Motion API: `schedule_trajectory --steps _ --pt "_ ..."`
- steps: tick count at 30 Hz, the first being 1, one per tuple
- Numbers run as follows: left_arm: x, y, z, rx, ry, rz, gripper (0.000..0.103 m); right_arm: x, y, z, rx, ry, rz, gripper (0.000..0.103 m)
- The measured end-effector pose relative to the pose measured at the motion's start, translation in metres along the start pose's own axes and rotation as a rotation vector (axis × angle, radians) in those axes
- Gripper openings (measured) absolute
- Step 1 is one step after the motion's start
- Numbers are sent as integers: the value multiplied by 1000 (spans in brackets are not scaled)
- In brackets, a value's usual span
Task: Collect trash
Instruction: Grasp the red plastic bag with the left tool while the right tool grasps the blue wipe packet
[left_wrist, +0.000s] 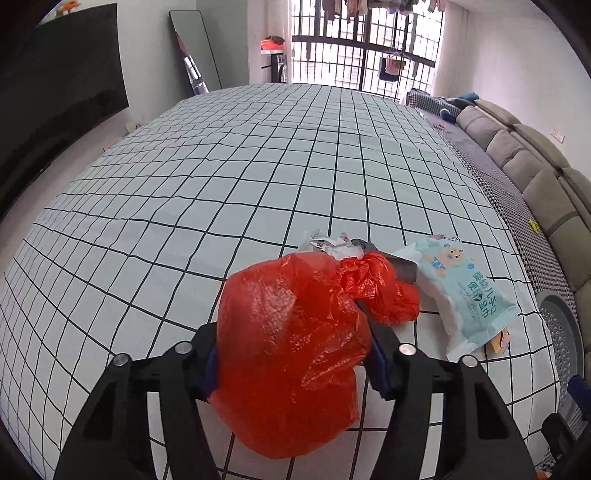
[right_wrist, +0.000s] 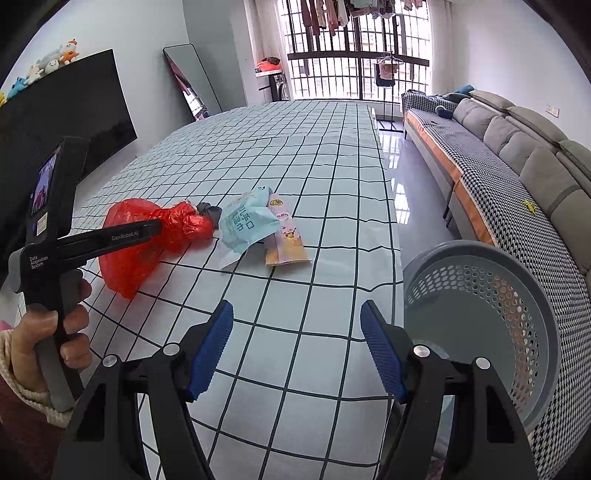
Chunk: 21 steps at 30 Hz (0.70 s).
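A crumpled red plastic bag (left_wrist: 291, 343) sits between the fingers of my left gripper (left_wrist: 291, 354), which is shut on it; it also shows in the right wrist view (right_wrist: 136, 240). Beside it on the checked tablecloth (left_wrist: 221, 177) lie a light blue wet-wipe packet (left_wrist: 461, 291), also seen from the right (right_wrist: 245, 221), a pink and yellow snack wrapper (right_wrist: 286, 240), and a dark scrap (right_wrist: 208, 210). A white crumpled wrapper (left_wrist: 328, 243) lies behind the bag. My right gripper (right_wrist: 297, 350) is open and empty above the table's near part.
A grey perforated waste basket (right_wrist: 491, 325) stands off the table's right edge, also visible in the left wrist view (left_wrist: 561, 332). A grey sofa (right_wrist: 517, 155) runs along the right wall. A black TV (right_wrist: 74, 110) and a leaning mirror (right_wrist: 188, 81) are at the left.
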<state>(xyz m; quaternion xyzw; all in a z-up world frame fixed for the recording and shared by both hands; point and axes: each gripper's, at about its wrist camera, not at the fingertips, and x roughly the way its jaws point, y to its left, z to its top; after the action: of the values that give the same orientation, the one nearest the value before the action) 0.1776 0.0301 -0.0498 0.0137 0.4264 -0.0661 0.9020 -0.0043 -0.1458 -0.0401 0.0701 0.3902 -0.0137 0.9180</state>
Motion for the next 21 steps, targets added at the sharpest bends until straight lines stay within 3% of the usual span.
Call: schedule_trajectory --steps 4,7,16,21 --pt "-9 3 -1 -8 -1 -13 31 -1 0 1 1 -3 0 68" --pt "-26 4 -4 -10 -29 -19 25 -2 1 3 0 -7 0 68" --pt "-72 14 -13 -20 -169 43 25 8 13 10 -34 -3 -12 68" --pt "-77 18 -15 -25 -190 54 25 21 22 22 -48 -5 -10 68"
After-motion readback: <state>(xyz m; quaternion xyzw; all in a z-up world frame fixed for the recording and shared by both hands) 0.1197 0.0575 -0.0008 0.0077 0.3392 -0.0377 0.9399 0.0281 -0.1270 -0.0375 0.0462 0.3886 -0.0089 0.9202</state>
